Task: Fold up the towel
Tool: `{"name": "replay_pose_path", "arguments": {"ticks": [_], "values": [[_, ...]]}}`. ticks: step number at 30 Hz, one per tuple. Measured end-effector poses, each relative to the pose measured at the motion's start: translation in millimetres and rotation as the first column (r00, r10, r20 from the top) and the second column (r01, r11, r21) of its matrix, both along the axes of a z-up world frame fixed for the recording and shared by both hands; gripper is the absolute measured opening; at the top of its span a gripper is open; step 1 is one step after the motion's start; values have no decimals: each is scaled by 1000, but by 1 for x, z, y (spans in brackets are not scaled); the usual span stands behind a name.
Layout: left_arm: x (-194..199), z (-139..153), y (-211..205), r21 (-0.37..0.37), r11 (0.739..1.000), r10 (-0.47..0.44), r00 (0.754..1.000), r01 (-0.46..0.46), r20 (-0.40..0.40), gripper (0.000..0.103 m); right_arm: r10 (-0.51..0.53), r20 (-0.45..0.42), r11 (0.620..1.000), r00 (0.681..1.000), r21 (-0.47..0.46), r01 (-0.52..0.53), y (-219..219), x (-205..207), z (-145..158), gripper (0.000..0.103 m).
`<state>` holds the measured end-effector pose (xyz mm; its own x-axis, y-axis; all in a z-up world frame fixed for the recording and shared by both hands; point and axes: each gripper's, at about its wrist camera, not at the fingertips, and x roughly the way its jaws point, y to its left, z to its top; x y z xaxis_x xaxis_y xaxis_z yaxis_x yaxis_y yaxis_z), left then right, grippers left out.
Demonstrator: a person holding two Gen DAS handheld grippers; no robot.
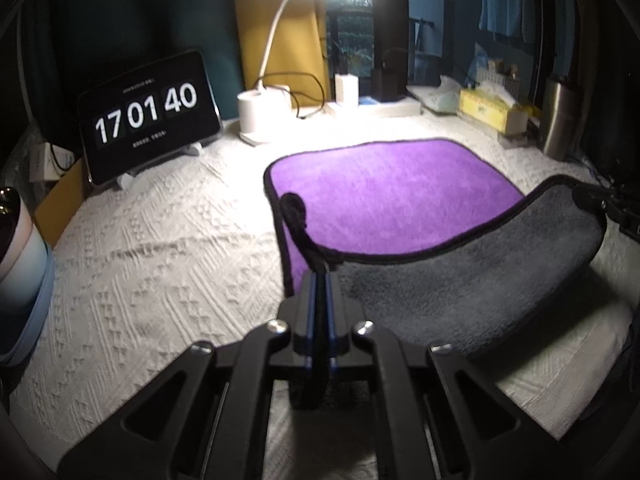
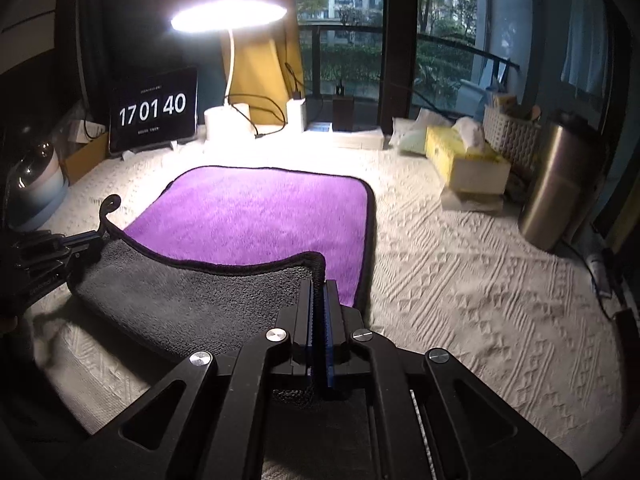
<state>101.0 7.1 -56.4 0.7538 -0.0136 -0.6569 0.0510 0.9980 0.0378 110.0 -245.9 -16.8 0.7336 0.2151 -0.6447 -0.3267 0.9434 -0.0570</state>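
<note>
A towel (image 1: pixel 384 192), purple on top, grey underneath, black-edged, lies on the white textured tablecloth (image 1: pixel 152 264). Its near edge is lifted, showing the grey underside (image 1: pixel 460 280). My left gripper (image 1: pixel 320 276) is shut on the towel's near left corner, with a black hanging loop (image 1: pixel 294 208) sticking up past the fingers. My right gripper (image 2: pixel 319 284) is shut on the towel's (image 2: pixel 260 216) near right corner. In the right wrist view the left gripper (image 2: pixel 90 240) shows at the left edge, and in the left wrist view the right gripper (image 1: pixel 596 200) shows at the right edge.
At the back stand a tablet clock (image 1: pixel 148 116), a lit white desk lamp (image 2: pixel 228 116), a yellow tissue box (image 2: pixel 464 156), a white basket (image 2: pixel 512 136) and a steel tumbler (image 2: pixel 556 184). A pastel container (image 1: pixel 20 264) sits at the left edge.
</note>
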Motion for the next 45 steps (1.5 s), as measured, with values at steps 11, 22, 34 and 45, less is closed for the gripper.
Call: {"name": "replay_pose_path", "arguments": {"ticks": [11,22,34,45], "values": [[3,23,12,-32,999,31,996,-28,84,5,-18,68,1000,998,11,17,0,2,20,5],[18,34,23,-44,997,63,987,-57,147,5,-54,139,999,989,3,54,2,23,28,5],[39,42,30,-45,997,74,979,-67,189,5,-55,186,997,981,-45,64,9,49,30,5],[58,45,32,-37,997,73,974,-67,215,5,-60,204,995,977,-62,74,15,71,31,5]]}}
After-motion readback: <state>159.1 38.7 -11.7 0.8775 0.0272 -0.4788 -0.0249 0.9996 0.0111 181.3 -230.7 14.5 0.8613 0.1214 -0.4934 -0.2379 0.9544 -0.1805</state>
